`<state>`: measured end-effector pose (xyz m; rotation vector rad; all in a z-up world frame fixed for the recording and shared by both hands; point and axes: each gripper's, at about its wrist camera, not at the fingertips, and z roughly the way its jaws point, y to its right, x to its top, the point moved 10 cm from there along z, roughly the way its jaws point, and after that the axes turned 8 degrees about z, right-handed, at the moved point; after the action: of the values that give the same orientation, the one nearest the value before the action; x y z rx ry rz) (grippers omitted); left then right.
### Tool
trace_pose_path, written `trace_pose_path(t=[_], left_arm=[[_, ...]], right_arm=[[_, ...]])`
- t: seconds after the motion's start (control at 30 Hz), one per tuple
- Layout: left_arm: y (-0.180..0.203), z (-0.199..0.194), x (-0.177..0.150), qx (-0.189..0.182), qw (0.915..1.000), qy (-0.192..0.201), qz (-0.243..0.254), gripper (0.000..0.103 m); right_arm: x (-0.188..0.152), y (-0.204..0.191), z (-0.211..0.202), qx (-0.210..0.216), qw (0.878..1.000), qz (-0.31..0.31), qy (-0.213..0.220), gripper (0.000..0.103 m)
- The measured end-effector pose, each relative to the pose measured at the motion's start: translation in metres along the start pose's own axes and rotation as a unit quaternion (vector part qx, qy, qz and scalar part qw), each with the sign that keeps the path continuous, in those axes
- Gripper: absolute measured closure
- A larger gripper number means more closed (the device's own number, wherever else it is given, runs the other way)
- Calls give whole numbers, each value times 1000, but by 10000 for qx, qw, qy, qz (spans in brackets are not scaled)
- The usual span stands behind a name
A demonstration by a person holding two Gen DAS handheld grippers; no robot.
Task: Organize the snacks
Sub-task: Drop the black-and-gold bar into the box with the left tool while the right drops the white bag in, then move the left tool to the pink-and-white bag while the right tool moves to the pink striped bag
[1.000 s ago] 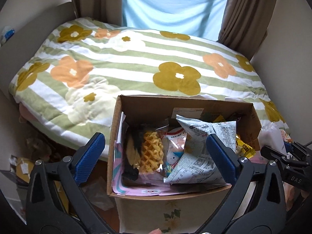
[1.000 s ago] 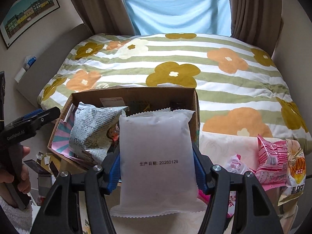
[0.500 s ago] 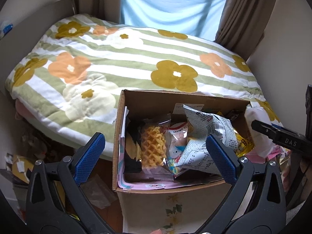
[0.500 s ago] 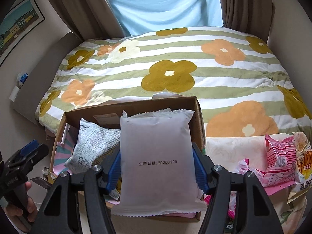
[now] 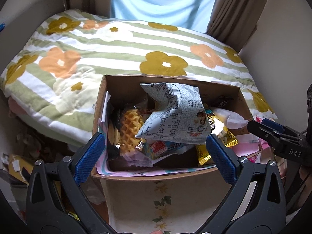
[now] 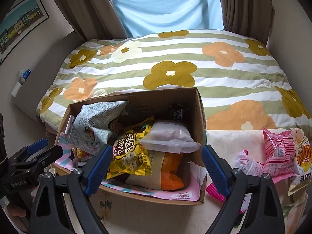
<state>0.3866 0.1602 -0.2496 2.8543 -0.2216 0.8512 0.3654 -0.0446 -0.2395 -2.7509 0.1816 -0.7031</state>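
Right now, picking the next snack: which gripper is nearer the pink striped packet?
Right. The right gripper hangs over the box, the pink striped packet just beside it; the left gripper is across the box.

The open brown corrugated cardboard box (image 6: pixel 198 105) looks matt and rough. Inside, the white frosted plastic snack packet (image 6: pixel 169 136) is smooth with a dull sheen; the yellow foil-like snack bag (image 6: pixel 130 154) is glossy. The green-striped floral cloth quilt (image 6: pixel 195 48) on the bed looks soft and matt.

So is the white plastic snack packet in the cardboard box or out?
In: white plastic snack packet lies atop other snacks inside the brown cardboard box.
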Motion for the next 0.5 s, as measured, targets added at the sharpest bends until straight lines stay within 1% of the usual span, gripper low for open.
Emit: trace_pose_path(t=[0.23, 0.43, 0.5], left_arm=[[17, -19, 3, -61, 9999, 146, 64, 0], [39, -36, 4, -105, 9994, 302, 136, 0], [50, -40, 3, -125, 9993, 316, 140, 0]], right_arm=[[-7, -3, -24, 25, 9999, -60, 132, 13], [-12, 9, -46, -15, 9995, -88, 296, 13], [-14, 18, -53, -32, 9993, -64, 353, 5]])
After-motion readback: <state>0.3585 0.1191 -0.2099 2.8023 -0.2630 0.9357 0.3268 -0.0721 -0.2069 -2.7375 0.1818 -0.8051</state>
